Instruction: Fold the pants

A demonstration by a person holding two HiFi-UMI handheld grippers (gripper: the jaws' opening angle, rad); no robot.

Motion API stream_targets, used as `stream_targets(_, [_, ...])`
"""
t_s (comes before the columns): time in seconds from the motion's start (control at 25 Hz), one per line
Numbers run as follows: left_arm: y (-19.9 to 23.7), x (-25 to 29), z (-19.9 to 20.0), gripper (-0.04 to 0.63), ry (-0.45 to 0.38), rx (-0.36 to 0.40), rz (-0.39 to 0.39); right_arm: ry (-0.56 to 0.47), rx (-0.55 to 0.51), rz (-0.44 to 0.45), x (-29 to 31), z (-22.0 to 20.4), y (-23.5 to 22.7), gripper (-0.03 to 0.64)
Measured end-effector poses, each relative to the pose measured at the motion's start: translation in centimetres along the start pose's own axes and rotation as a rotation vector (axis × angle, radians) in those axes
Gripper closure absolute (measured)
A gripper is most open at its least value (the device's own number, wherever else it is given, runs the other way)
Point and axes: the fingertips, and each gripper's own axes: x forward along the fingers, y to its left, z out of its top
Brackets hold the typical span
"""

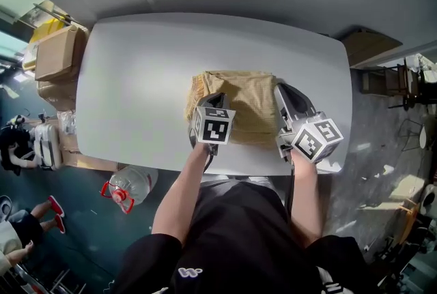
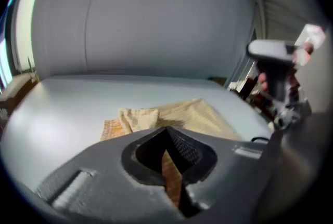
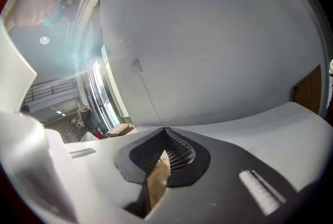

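The tan pants [image 1: 235,105] lie folded into a rough square near the front edge of the white table [image 1: 136,74]. My left gripper [image 1: 213,99] sits at their near-left corner, shut on a strip of the tan cloth [image 2: 170,176] that shows between its closed jaws. At the near-right corner my right gripper [image 1: 282,90] is shut too, with a fold of the same cloth [image 3: 156,181] pinched between its jaws. In the left gripper view the rest of the pants [image 2: 171,114] spreads out flat just beyond the left gripper [image 2: 166,133]. The right gripper [image 3: 165,133] points nearly level across the table [image 3: 291,119].
Cardboard boxes [image 1: 58,54] are stacked off the table's left end. A large water bottle [image 1: 130,187] stands on the floor near the front left corner. A wooden piece [image 1: 369,43] and clutter lie to the right. People's legs show at the far left.
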Motion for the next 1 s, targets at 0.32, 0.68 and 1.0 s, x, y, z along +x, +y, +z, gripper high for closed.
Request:
stream_targets(0.32, [7.1,1.4,-2.3,0.594,0.087,0.036,0.188,0.022,0.006,-0.031,-1.2,-0.4,-0.8,0.611])
stream_targets(0.68, [7.3,-5.6,2.2,0.594,-0.208,-0.108,0.117,0.043,-0.016,-0.028,-2.0,-1.4,0.4,0.611])
stream_targets(1.0, [3.8,-22.4,9.2,0.594,-0.64,-0.091,0.106,-0.19,-0.177,0.02,-4.2,3.5,5.4,0.612])
